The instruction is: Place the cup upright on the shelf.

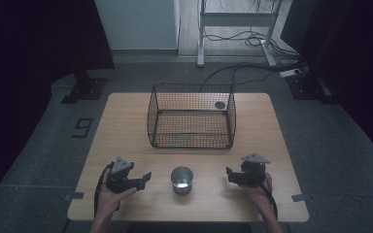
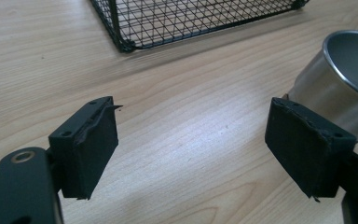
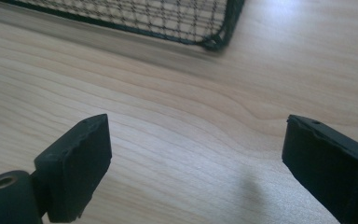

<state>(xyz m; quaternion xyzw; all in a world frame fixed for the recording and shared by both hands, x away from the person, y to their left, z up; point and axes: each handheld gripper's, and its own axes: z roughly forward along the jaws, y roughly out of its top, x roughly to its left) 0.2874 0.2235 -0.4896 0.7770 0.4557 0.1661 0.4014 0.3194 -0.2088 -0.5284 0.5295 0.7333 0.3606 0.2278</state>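
You are holding both grippers, left [image 1: 143, 178] and right [image 1: 229, 174], with jaws spread and empty, flanking the steel cup [image 1: 181, 180] on the table [image 1: 126, 126].

the left claw [image 2: 191, 144] stands wide apart over the pale wooden desk [image 2: 182, 107], with bare wood and nothing else between its two black jaws. a steel cup [image 2: 340, 88] stands upright just behind the right-hand jaw, its open rim turned up, its lower wall partly hidden by that jaw; whether the two touch cannot be told. ahead of the claw, beyond the left-hand jaw, lies the corner of a black wire basket [image 2: 126, 44], well apart from both jaws.
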